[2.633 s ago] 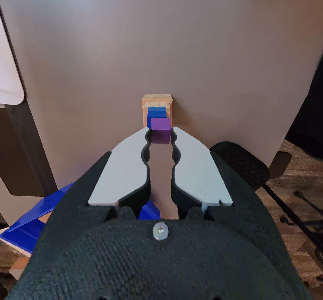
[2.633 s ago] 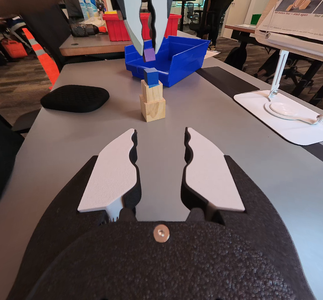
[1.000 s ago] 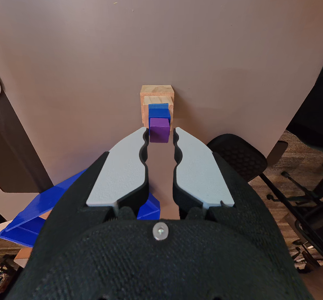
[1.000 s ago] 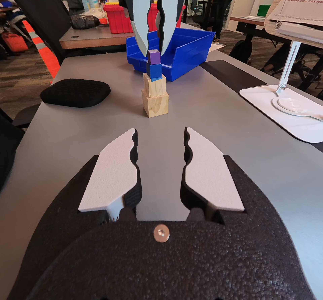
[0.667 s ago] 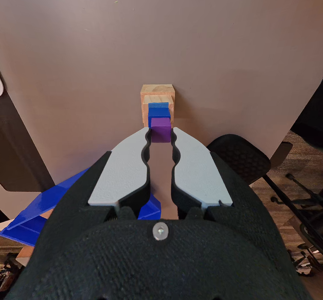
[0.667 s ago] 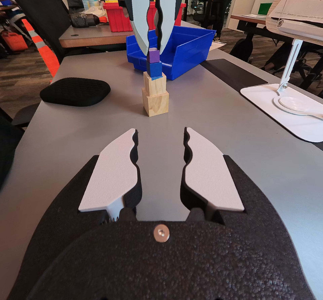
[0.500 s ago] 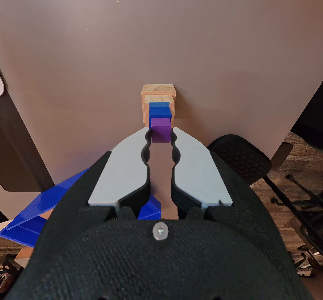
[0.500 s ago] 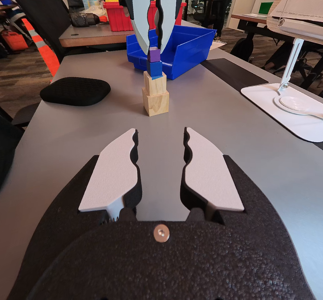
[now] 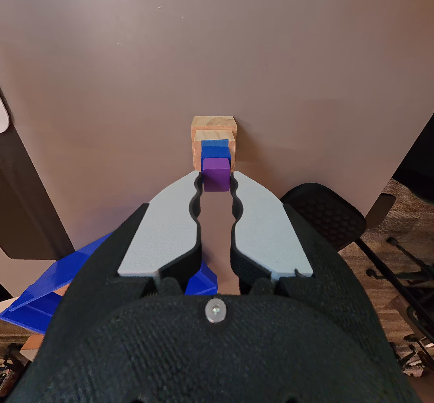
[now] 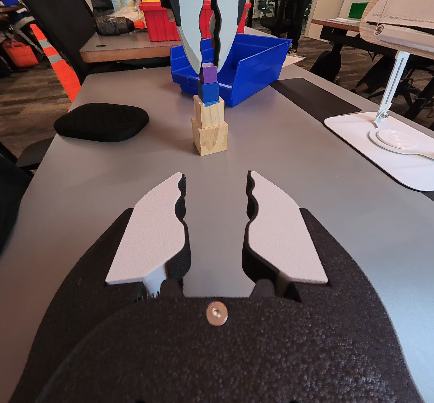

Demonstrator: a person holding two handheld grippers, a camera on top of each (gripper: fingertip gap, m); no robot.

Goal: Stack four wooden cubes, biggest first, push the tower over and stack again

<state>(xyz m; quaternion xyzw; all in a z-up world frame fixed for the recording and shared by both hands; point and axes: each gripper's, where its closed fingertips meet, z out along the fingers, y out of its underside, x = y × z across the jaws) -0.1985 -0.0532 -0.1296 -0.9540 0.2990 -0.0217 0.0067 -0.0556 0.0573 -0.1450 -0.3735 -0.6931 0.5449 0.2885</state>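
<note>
Straddling purple cube (image 9: 215,175) atop tower, left jaws parted.

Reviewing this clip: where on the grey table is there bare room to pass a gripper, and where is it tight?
Free: the grey table between the right gripper and the cube tower; also between tower and white stand base. Crowded: behind the tower, against the blue bin, and left, near the black pad.

The blue bin (image 9: 42,295) sits half hidden behind the left gripper (image 9: 216,175).
</note>
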